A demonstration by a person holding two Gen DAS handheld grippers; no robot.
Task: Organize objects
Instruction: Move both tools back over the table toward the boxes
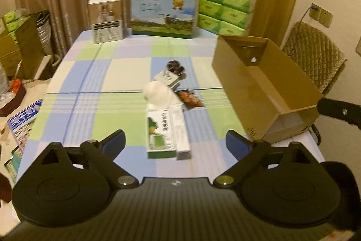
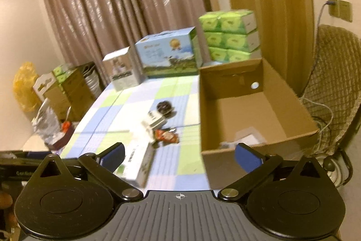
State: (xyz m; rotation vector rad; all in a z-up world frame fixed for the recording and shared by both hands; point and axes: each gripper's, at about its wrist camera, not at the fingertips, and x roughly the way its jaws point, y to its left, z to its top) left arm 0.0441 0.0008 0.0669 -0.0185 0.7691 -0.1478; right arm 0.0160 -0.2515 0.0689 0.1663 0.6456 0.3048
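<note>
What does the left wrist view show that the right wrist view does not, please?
Only the left wrist view shows the other gripper's black finger by the cardboard box and a white ball. Only the right wrist view shows white items on the box floor and a yellow bag. Both show the checked tablecloth, the green-and-white carton and the tissue packs.

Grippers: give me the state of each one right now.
Left gripper: open, holding nothing; a green and white box lies on the table beyond it.
Right gripper: open, holding nothing.
</note>
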